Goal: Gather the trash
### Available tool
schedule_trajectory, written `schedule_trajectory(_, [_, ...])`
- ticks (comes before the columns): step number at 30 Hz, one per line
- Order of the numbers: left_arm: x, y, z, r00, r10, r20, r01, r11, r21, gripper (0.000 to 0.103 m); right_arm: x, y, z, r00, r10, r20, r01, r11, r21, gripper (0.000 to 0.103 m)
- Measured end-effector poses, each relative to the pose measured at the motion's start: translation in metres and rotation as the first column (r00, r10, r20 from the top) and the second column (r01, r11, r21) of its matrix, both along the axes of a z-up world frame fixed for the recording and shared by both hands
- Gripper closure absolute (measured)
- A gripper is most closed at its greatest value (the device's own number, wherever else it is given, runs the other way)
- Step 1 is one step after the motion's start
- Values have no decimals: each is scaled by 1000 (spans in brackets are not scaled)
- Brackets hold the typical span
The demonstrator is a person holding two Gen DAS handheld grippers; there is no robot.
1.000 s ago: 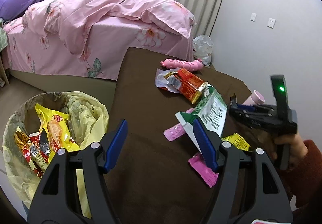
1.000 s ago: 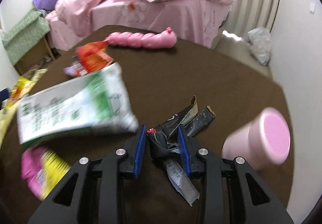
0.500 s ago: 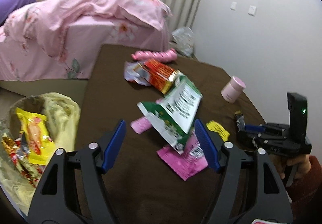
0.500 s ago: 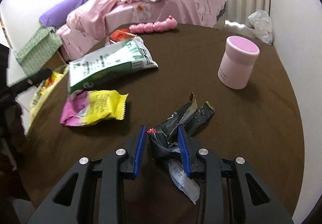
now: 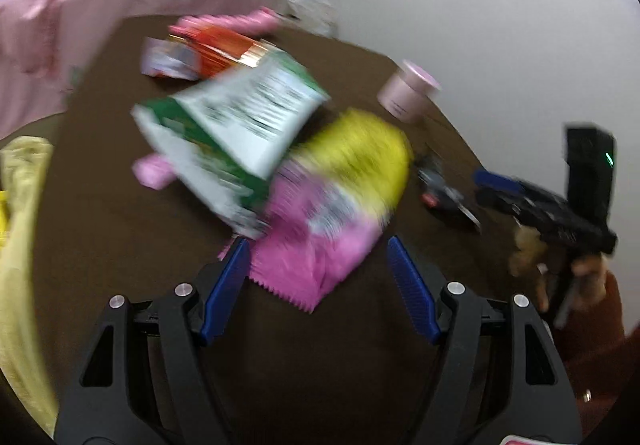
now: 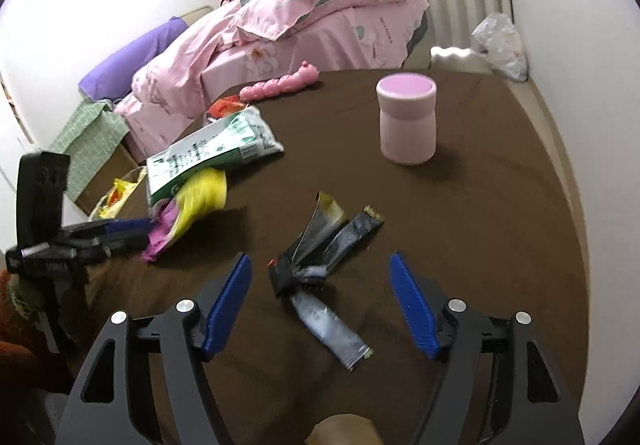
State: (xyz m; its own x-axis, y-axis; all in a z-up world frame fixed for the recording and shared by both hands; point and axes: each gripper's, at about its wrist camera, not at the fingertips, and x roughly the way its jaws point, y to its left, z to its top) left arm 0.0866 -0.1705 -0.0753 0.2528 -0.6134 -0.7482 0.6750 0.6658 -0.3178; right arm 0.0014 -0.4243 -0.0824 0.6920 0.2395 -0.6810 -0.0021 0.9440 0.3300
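My right gripper (image 6: 320, 261) is over the brown table (image 6: 480, 225) and its jaws are opening. A bundle of black and grey wrappers (image 6: 320, 241) lies loose on the cloth between the pads, untouched. My left gripper (image 5: 320, 265) is open. A pink and yellow wrapper (image 5: 332, 213) lies just ahead of its blue pads (image 5: 228, 285), free of them. In the right wrist view the left gripper (image 6: 136, 231) reaches in from the left beside that pink and yellow wrapper (image 6: 188, 205). A green and white bag (image 5: 240, 133) and a red wrapper (image 5: 224, 49) lie further back.
A pink cup (image 6: 408, 125) stands upright at the back right of the table. A pink toy (image 6: 280, 85) lies at the far edge. A bin lined with a yellow bag (image 5: 20, 205) stands left of the table. A bed with pink covers (image 6: 300, 17) is behind.
My right gripper opened and let go of the black wrappers, which now lie on the table. My left gripper moved forward and down to the pink and yellow wrapper.
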Motion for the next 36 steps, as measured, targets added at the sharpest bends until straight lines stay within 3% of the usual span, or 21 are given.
schedule_trajectory(4, [-20, -11, 8, 995, -101, -24, 100, 994, -32, 35, -7, 3, -2, 999, 33, -22, -34, 996, -80, 35])
schedule_trajectory(9, [-21, -16, 30, 993, -40, 109, 43, 999, -24, 35, -12, 1, -8, 999, 7, -34, -11, 995, -101, 35])
schedule_trajectory(12, [-8, -25, 29, 988, -21, 152, 21, 1000, 3, 35, -15, -2, -14, 998, -28, -60, 21, 994, -106, 35])
schedule_trajectory(17, [14, -55, 4, 994, -22, 107, 6, 990, 144, 36, -27, -4, -12, 996, -57, -65, 48, 989, -138, 35])
schedule_trajectory(20, [13, -62, -2, 995, -26, 101, 4, 978, 207, 47, -32, -5, -11, 993, -81, -83, 64, 979, -194, 35])
schedule_trajectory(22, [9, -66, -4, 992, -36, 121, 6, 972, 234, 67, -33, -6, -10, 991, -99, -95, 75, 972, -222, 35])
schedule_trajectory(24, [7, -65, -4, 993, -37, 115, 8, 970, 244, 78, -33, -5, -9, 991, -92, -100, 69, 973, -218, 35])
schedule_trajectory(28, [6, -58, -2, 996, -31, 86, 11, 974, 224, 82, -37, 1, -3, 999, -11, -30, 6, 989, -150, 35])
schedule_trajectory(36, [-6, -43, 3, 997, -22, 68, 9, 982, 187, 86, -15, 21, 4, 994, 107, 1, -105, 980, -169, 40])
